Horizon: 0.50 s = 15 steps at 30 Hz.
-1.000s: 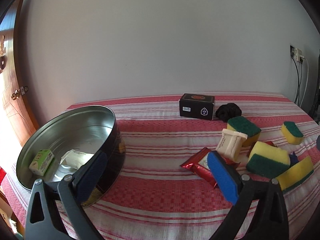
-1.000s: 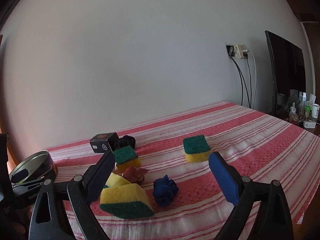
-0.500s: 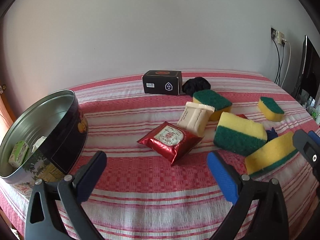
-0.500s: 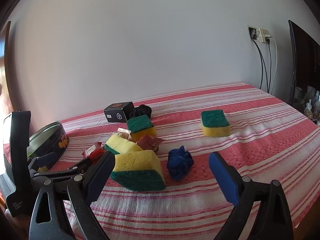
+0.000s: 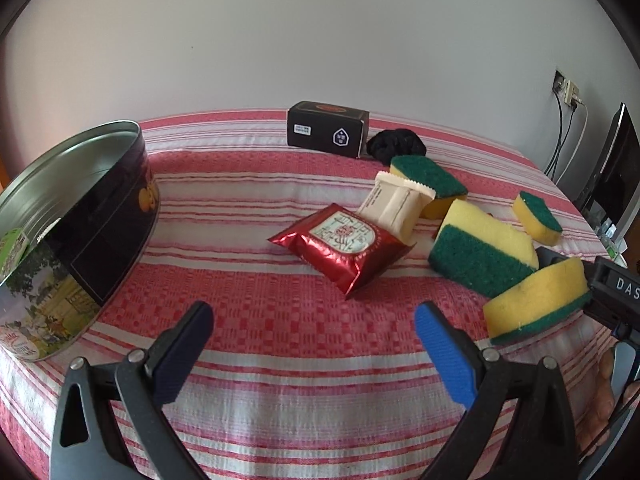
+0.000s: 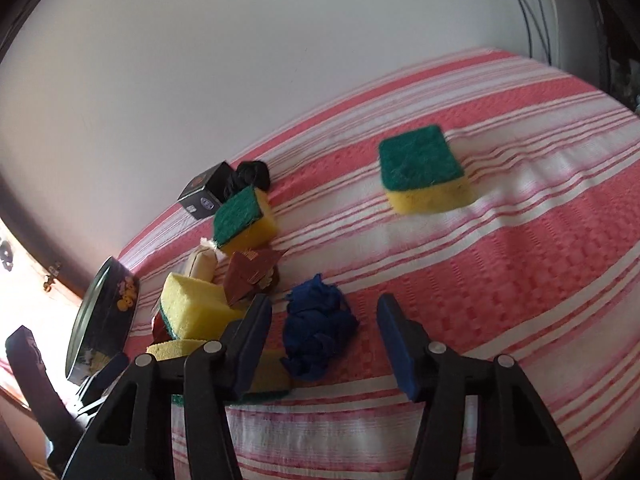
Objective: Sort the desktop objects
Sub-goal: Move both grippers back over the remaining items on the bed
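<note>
On the red-and-white striped cloth [image 5: 248, 184], the left wrist view shows the left gripper [image 5: 312, 344] hanging low over a bare stretch of fabric, its two blue pads spread wide with nothing between them. Ahead of it lies a red foil packet [image 5: 340, 248], with a cream wrapper [image 5: 394, 206] leaning on the packet's far edge. To the left stands a round metal tin [image 5: 76, 216], open at the top, a small green carton just visible inside at the frame edge. At the back sit a black box [image 5: 326, 130] and, just beside it, a black scrunchie [image 5: 396, 146]. Four green-and-yellow sponges are spread on the right: one behind the wrapper [image 5: 430, 184], a large one tipped on its side [image 5: 480, 252], a small one farther right [image 5: 538, 218], and a near one [image 5: 536, 300] lying against the black body of the other tool. In the right wrist view, blurred and tilted, the right gripper [image 6: 324, 342] has just been closing its jaws, yet the pads still stand apart, and a crumpled blue cloth [image 6: 318, 332] lies between and just ahead of them, not pressed by either pad. A lone sponge [image 6: 424, 170] rests well apart on the stripes, and the tin [image 6: 104, 320] shows at the left
</note>
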Motion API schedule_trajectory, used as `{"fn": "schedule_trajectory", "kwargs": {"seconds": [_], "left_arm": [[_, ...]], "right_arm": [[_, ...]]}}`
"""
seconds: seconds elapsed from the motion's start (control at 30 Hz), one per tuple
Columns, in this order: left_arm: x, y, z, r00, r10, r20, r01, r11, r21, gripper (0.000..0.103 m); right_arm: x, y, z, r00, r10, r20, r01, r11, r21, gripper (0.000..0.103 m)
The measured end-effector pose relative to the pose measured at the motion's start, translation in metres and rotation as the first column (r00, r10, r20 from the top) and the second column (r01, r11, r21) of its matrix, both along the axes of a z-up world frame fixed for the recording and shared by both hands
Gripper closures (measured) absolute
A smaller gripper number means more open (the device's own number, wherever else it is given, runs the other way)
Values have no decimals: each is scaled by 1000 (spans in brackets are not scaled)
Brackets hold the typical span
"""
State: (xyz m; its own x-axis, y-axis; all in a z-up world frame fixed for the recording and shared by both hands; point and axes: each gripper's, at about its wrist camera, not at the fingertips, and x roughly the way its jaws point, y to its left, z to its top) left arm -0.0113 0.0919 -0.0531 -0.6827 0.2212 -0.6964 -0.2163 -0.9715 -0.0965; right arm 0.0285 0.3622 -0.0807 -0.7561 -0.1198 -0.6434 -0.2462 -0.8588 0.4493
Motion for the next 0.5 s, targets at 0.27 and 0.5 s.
{"fn": "schedule_trajectory", "kwargs": {"seconds": [0.27, 0.5], "left_arm": [[-7, -13, -6, 997, 38, 63, -43, 997, 71, 1], [-6, -11, -7, 997, 37, 72, -41, 997, 58, 1]], "right_arm": [[-13, -8, 3, 994, 102, 47, -104, 994, 37, 45], [-3, 4, 2, 988, 156, -4, -156, 987, -30, 45]]}}
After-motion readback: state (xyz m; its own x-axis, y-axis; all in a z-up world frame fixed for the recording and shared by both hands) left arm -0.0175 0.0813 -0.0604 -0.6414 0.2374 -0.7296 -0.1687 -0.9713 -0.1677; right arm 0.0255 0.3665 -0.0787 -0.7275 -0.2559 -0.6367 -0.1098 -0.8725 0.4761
